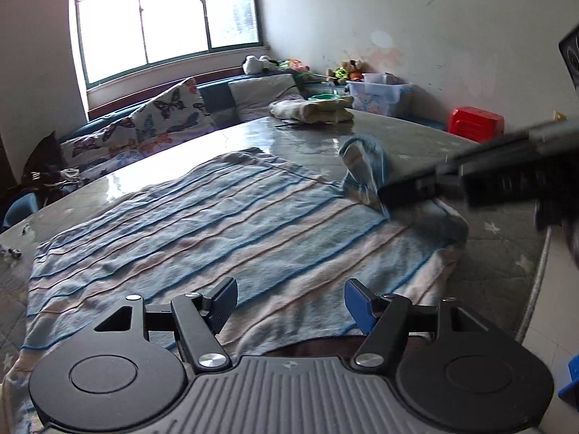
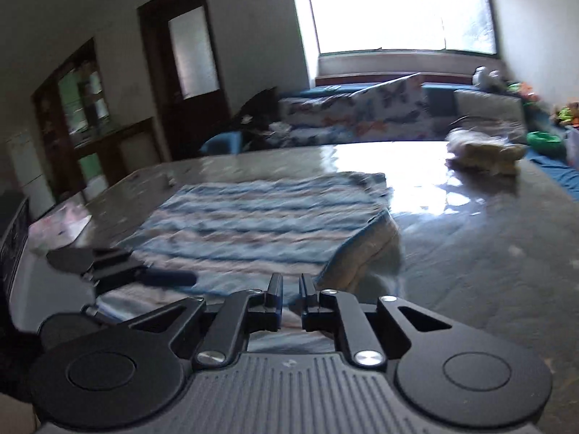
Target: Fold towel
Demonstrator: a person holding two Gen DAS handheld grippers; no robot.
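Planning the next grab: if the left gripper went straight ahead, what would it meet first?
Probably the striped towel: the open left gripper points low across it, with nothing between. Depth is hard to judge.

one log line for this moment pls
left gripper open above striped towel | right gripper nearly shut, grip unclear | far right corner lifted

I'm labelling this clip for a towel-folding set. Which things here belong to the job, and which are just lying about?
Part of the job:
striped towel, spread on the table
left gripper, open above the towel's near edge
right gripper, nearly closed, nothing visibly held

Just lying about:
folded cloths
butterfly cushion
plush toys
plastic bin
red box
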